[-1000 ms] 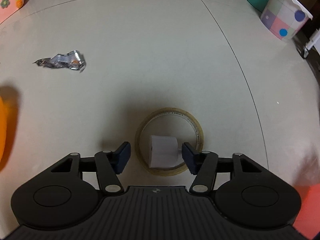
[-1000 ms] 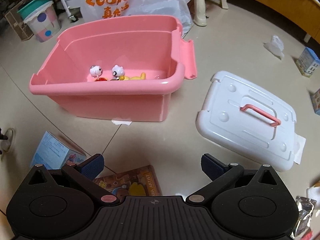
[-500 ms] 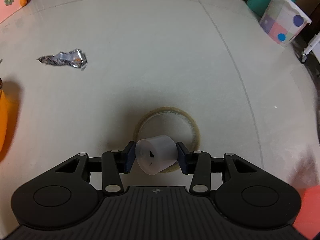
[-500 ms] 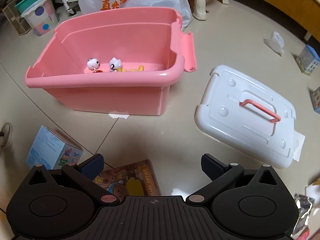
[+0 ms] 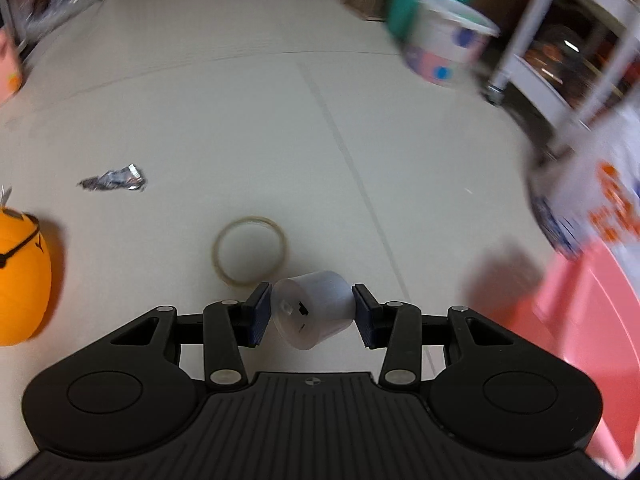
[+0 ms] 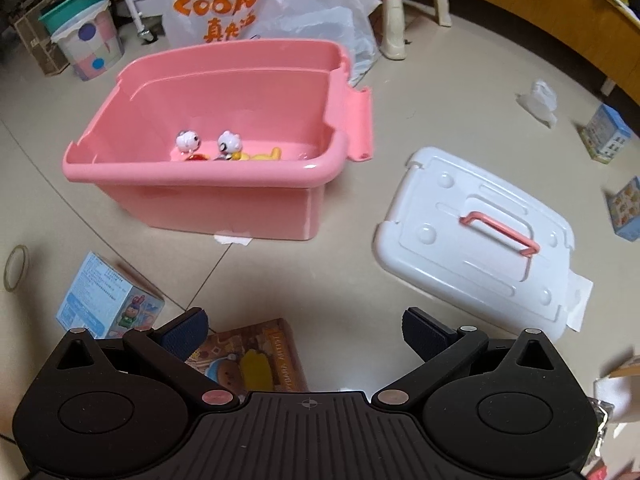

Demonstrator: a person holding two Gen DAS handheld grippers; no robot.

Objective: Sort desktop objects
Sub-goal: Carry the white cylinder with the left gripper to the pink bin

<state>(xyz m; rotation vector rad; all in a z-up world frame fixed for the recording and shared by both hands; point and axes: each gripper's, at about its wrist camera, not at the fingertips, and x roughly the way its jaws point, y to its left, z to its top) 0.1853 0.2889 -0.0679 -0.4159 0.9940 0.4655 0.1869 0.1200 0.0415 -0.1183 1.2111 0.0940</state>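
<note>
Paper roll [image 5: 312, 310], small and white, sits clamped between the two blue pads of the left gripper [image 5: 307, 314], tilted with one flat end turned toward the camera and lifted clear of the pale tiled floor [image 5: 240, 120]. Just beyond the left pad lies a ring of clear tape [image 5: 250, 251], flat on the tiles and apart from the roll. Farther left a crumpled foil wrapper [image 5: 114, 179] rests on the floor, and an orange ball-shaped toy [image 5: 20, 276] fills the near left edge. A patterned bucket [image 5: 448, 48] stands blurred at the far right, with a pink bin's edge [image 5: 588, 320] at the near right.

Over on the other side, the right gripper [image 6: 304, 330] hangs with its jaws spread wide and nothing between them. A brown picture box [image 6: 256, 356] lies on the floor directly beneath the gap, and a blue carton [image 6: 106, 300] sits just to its left. Ahead stands the open pink storage bin [image 6: 224, 196], with small white figurines [image 6: 208, 144] and a yellow toy inside. Its white lid [image 6: 476, 240], with a pink handle, lies flat on the floor to the right, well apart from the bin. A white shopping bag [image 6: 256, 4] with orange lettering slumps behind the bin.
</note>
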